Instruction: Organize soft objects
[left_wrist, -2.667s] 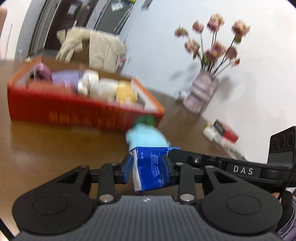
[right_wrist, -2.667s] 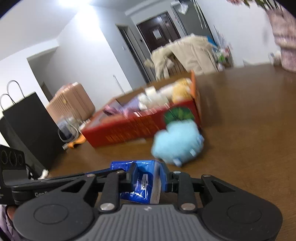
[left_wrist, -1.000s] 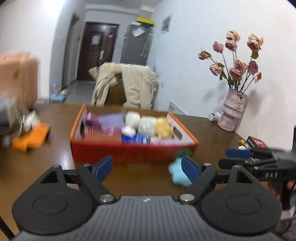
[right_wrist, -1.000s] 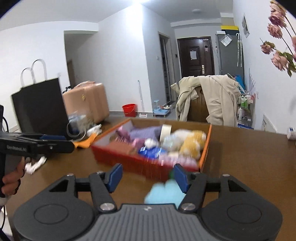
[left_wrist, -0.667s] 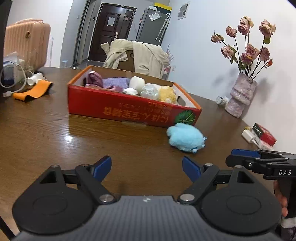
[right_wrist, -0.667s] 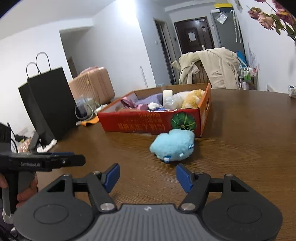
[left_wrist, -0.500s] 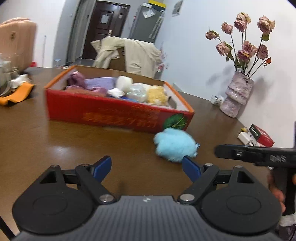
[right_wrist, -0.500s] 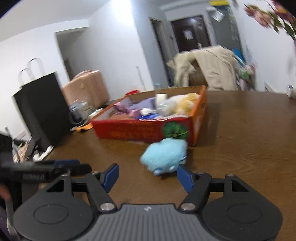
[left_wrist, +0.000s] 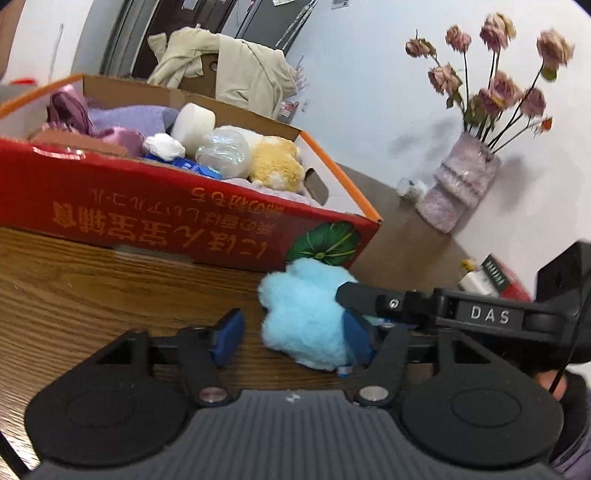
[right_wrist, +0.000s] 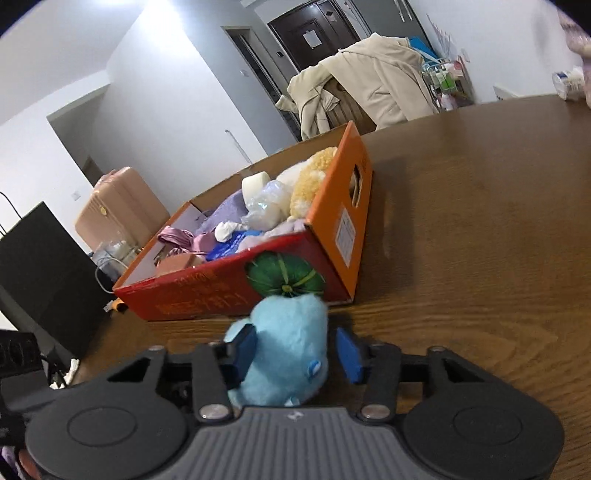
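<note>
Left wrist view alone shows a pink textured vase of dried roses (left_wrist: 458, 195) against the white wall at far right, and the right gripper (left_wrist: 360, 295) reaching in from the right across the fluffy light-blue plush toy (left_wrist: 303, 314). Right wrist view alone shows a black paper bag (right_wrist: 40, 277) and a pink suitcase (right_wrist: 122, 210) at far left, beyond the brown wooden surface (right_wrist: 480, 240).

The plush toy lies on the surface just in front of the red and orange cardboard box (left_wrist: 155, 229), which is filled with soft things, near the green pumpkin print at its right corner. It sits between the blue pads of both grippers at once.

The left gripper (left_wrist: 295, 336) stands about half open and is closing; its right pad presses into the fluff, while its left pad is clear of the toy. The right gripper (right_wrist: 295, 354) is also closing, somewhat narrower; its left pad sinks into the toy's side and its right pad stands just beside it, not yet touching.
</note>
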